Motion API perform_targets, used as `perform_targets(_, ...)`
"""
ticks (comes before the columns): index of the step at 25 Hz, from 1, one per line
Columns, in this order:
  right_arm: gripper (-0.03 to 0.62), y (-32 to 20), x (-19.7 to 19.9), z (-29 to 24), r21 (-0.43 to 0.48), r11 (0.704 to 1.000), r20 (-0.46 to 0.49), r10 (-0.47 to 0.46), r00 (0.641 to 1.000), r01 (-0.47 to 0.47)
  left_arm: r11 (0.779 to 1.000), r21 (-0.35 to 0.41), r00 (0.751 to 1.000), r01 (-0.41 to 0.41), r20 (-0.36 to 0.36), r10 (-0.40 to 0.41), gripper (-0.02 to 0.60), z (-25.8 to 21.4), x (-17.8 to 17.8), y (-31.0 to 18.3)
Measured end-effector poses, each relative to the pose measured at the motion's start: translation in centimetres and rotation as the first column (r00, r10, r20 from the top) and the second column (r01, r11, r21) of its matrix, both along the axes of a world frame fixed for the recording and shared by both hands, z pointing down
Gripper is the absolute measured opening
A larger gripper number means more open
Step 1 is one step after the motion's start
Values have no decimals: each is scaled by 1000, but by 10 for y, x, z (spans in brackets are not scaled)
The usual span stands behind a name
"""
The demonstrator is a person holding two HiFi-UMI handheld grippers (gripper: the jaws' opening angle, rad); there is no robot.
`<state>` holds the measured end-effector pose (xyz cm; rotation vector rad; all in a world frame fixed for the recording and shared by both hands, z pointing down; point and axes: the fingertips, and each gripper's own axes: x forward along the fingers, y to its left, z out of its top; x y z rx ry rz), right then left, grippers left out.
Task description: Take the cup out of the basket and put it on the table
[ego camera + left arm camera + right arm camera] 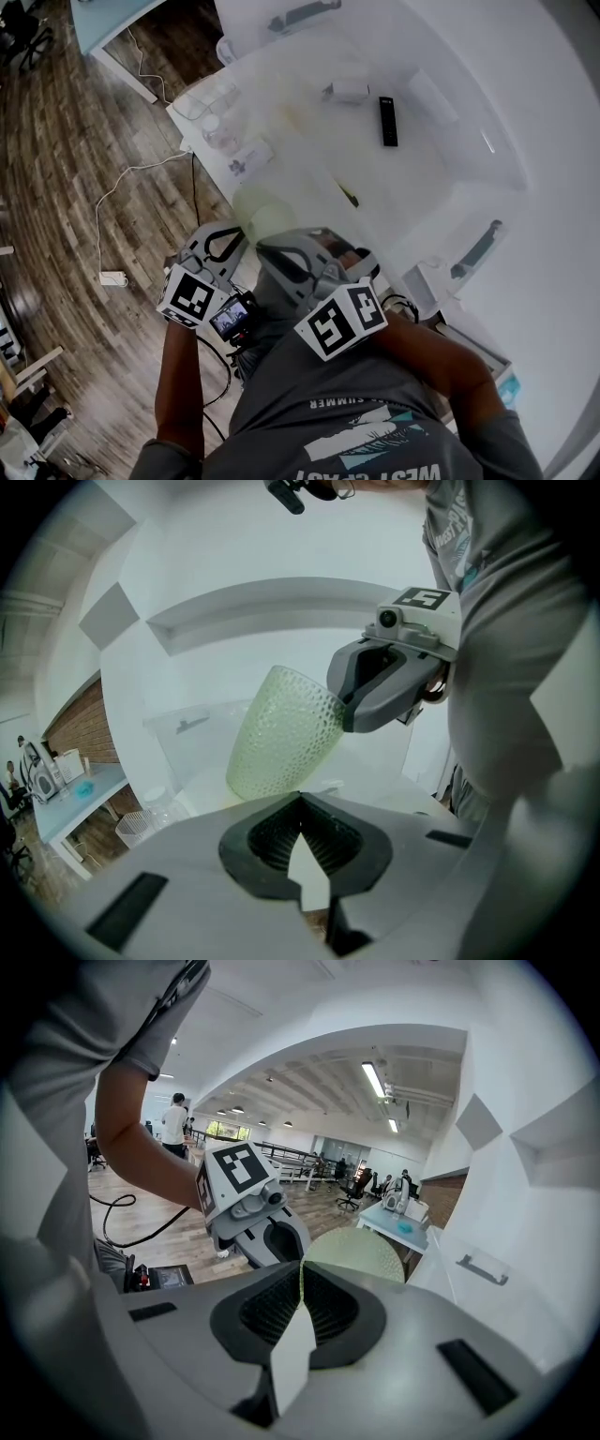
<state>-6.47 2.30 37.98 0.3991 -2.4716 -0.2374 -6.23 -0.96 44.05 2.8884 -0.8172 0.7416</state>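
1. The cup (265, 211) (pale green, dimpled glass) is up in the air and tilted, clear of any container. I judge the lifting-out half of the task done.
2. What is left, as I read it, is the carry and the set-down: the cup's base touches nothing, and the white table (525, 141) lies below and beyond the cup.
3. The right gripper (300, 1279) has the cup. Its 2 jaws are closed to a thin line on the cup's rim wall, and the green body shows just past them in the right gripper view.
4. From the left gripper view, the right gripper (361, 700) comes in at the cup's upper right and pinches the rim there, so the cup hangs slanted, base down and to the left.
5. The left gripper (300, 803) sits just beside the cup, apart from it. Its jaws are pressed together with nothing between them.
6. In the head view both grippers are drawn in close to the person's chest, elbows bent. The left gripper (220, 236) is left of the cup and the right gripper (281, 255) is right under it.
7. A clear bin (178, 738) stands behind the cup on the table; whether it is the basket, I cannot tell.
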Motion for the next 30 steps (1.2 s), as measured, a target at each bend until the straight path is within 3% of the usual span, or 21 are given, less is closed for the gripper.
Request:
perform_targets(8,25,-2,-1,20,-37,999,-18,2,1000,-3,999,-40,1000,12,12,-11,8,20,-5,0)
perform_targets(30,25,-8,17,107,-130,989,-176,47,983,-71,993,-108,999,43,-3,-43,9,51,-13,-2)
